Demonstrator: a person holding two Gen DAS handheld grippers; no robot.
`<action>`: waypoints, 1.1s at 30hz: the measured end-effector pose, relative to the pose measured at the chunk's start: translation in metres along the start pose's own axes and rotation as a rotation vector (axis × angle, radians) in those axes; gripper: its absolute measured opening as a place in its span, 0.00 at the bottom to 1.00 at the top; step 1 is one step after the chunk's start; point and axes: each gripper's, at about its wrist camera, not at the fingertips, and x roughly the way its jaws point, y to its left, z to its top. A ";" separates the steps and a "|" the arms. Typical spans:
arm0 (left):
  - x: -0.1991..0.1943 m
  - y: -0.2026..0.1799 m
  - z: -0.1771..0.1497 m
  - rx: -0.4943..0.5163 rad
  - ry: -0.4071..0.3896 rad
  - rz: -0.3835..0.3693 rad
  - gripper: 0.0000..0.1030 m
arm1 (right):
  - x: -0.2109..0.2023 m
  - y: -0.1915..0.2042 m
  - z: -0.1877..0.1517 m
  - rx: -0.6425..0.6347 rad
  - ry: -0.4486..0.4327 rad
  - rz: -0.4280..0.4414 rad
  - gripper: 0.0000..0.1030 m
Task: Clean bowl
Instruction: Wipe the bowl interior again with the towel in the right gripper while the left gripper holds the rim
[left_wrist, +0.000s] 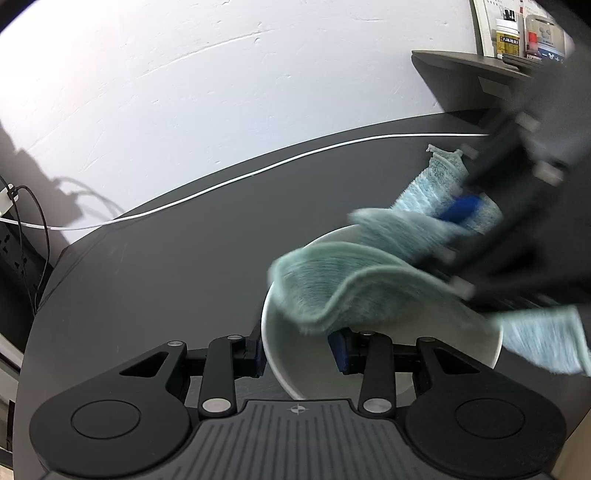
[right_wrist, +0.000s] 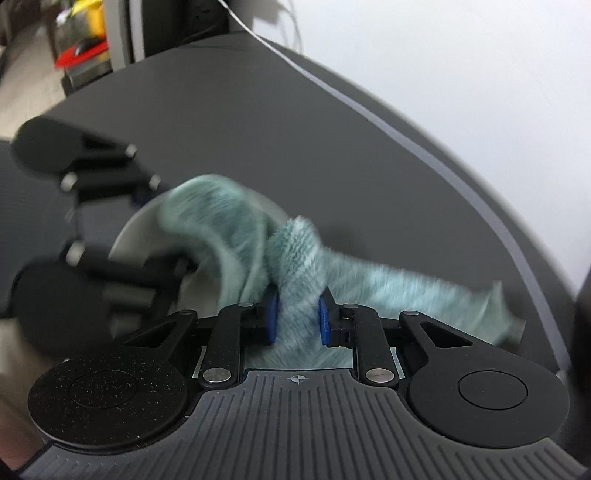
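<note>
Bowl (left_wrist: 295, 354) is the word for the white, smooth-walled vessel that is held tilted above the dark surface (left_wrist: 166, 258), its opening turned toward the right claw so that the inside can be reached. It is gripped by the left claw (left_wrist: 301, 350), whose blue-padded fingers are pinched on the near rim, one pad outside the wall and one inside; a rim hold of this kind leaves the hollow free for wiping and steadies the vessel against the push of the cloth. A pale teal microfibre cloth (right_wrist: 295, 266) is clamped in the right claw (right_wrist: 297, 317), its fingers pressed onto a bunched middle fold, so that a loose front flap is left to drape over the far rim and into the hollow while a tail trails off to the side. In the left wrist view the flap is seen lying across the upper rim, and it is blurred, as is the right claw, which suggests a wiping stroke under way; how much of the inside has been covered cannot be judged, and no dirt or wet can be made out on the white wall. A thin white cable (left_wrist: 221, 184) is laid along the back of the surface, well apart from the work. A slip of the smooth rim from between the pads is judged the main risk.
</note>
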 end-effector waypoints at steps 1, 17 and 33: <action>0.000 -0.001 0.000 0.001 -0.001 -0.002 0.37 | 0.000 0.002 0.001 -0.009 0.006 -0.012 0.24; 0.004 0.006 0.000 0.000 0.002 0.006 0.37 | 0.013 0.000 0.008 0.066 -0.001 0.022 0.22; 0.015 0.026 0.002 0.192 -0.055 -0.064 0.37 | 0.026 0.024 0.042 -0.298 0.024 0.000 0.21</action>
